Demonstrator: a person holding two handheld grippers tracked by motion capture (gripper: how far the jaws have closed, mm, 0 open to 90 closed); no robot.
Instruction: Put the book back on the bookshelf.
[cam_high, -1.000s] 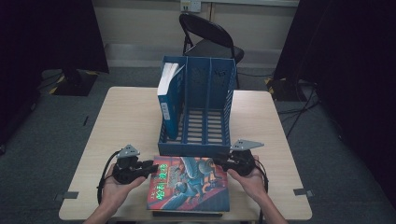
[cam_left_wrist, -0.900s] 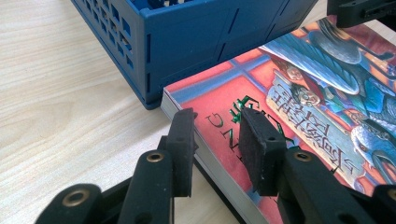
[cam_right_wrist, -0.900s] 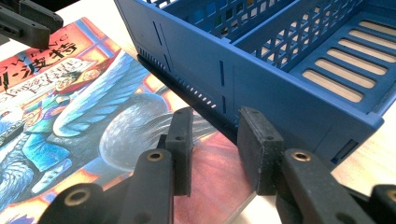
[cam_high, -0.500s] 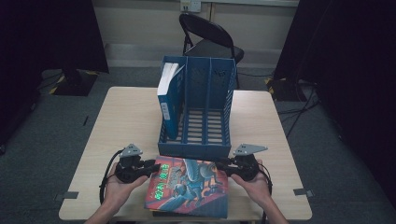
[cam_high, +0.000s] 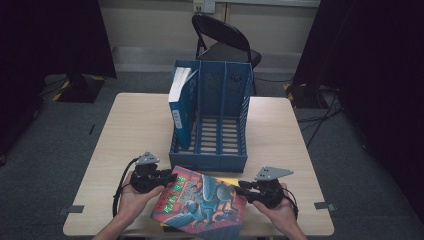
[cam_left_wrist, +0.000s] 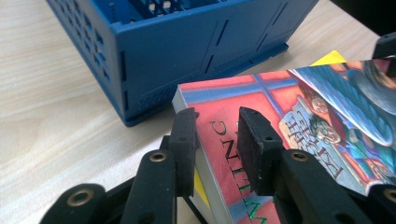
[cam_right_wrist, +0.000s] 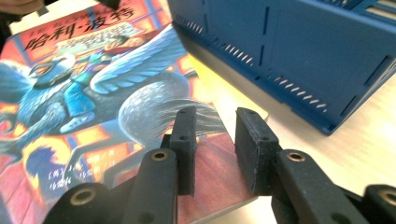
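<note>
A thick paperback book (cam_high: 200, 202) with a red and blue illustrated cover hangs tilted over the table's near edge, held between both grippers. My left gripper (cam_high: 172, 177) clamps its spine end; in the left gripper view the book (cam_left_wrist: 280, 107) sits between the left gripper's (cam_left_wrist: 217, 135) pads, which have just been closing on it. My right gripper (cam_high: 239, 189) grips the opposite end. In the right gripper view the right gripper (cam_right_wrist: 215, 135) straddles a corner of the book (cam_right_wrist: 84, 70), its jaws also just closing.
A blue three-slot file rack (cam_high: 210, 155) stands just behind the book, with a blue volume (cam_high: 181, 107) upright in its left slot. Something flat and yellow (cam_left_wrist: 331, 58) lies under the held book. A folding chair (cam_high: 225, 40) stands beyond the wooden table (cam_high: 125, 130).
My right gripper has drawn back toward the near edge, swinging the book's right end with it, so the book now sits skewed and tilted. The left gripper has barely moved.
</note>
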